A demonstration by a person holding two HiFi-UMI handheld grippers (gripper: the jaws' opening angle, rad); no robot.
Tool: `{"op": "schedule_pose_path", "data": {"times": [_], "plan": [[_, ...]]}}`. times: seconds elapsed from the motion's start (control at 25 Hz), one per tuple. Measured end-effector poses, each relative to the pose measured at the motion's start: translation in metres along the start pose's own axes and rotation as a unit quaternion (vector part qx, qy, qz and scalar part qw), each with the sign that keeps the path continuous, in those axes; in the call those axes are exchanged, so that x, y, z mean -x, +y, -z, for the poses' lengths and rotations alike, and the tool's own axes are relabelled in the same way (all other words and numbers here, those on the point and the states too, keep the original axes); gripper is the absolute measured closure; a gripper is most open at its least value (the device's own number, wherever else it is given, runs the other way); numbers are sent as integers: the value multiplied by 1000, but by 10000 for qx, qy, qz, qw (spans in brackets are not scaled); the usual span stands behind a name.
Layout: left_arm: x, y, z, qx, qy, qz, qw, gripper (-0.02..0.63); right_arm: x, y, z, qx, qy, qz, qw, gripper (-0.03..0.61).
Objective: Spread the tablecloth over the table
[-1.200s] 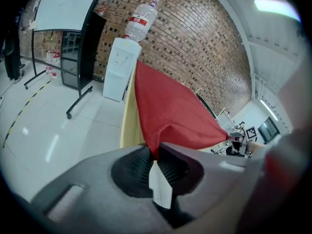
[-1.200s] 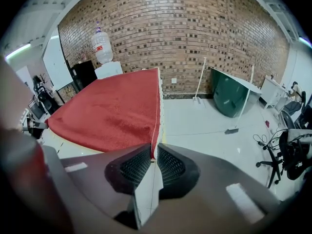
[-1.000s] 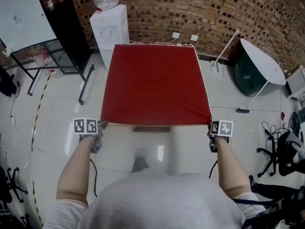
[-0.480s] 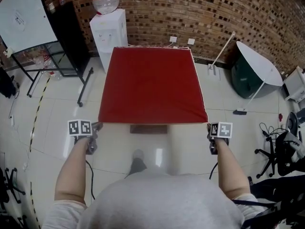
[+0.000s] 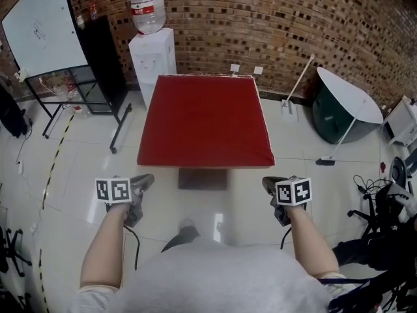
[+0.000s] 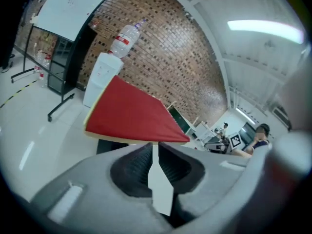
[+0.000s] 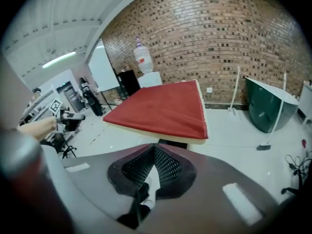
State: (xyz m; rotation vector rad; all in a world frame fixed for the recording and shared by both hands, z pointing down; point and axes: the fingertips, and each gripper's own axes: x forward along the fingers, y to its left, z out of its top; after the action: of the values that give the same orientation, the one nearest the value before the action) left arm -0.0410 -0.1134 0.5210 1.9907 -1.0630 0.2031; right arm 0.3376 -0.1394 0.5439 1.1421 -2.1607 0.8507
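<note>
Red tablecloth [image 5: 205,119] lies flat over our counter [image 7: 152,130]. Our left gripper [image 5: 148,180] fingers, just closing, stand a sliver apart on nothing; right gripper [image 5: 266,182] fingers are pressed together.

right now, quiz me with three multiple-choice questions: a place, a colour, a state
1. Where does the water dispenser stand? A. by the brick wall, beyond the table's far left corner B. under the table C. on the table
2. What colour is the tablecloth? A. blue B. red C. white
3. How does it lie? A. bunched on the floor B. folded small C. spread flat over the table
1 A, it stands at the wall; 2 B, red in every view; 3 C, it covers the whole top.
</note>
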Motion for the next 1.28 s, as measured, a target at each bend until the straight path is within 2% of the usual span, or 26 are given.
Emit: {"op": "schedule_pose_path", "data": {"times": [0.12,0.24,0.44,0.56,0.72,0.92,1.08,1.28], "plan": [[0,-56,10,-343,87,622,9974,604,13,58,0,213,-162,-595,9979,577],[-2,-104,28,-680,321,1160,9904,611,25,104,9,263,-264,-1063,9936,577],[9,-155,58,-859,540,1852,9775,611,43,159,42,200,-262,-1395,9897,577],[35,-161,83,-851,600,2007,9741,611,50,199,71,9,-270,-1580,9871,577],[99,-160,124,-792,735,2132,9710,612,70,281,109,-266,-376,-1959,9795,577],[179,-155,167,-858,937,2307,9647,611,96,376,146,-386,-634,-2080,9753,577],[226,-154,195,-872,988,2434,9609,612,111,426,176,-433,-724,-1972,9767,577],[264,-171,221,-1034,896,2507,9584,612,143,463,187,-327,-913,-2049,9740,577]]}}
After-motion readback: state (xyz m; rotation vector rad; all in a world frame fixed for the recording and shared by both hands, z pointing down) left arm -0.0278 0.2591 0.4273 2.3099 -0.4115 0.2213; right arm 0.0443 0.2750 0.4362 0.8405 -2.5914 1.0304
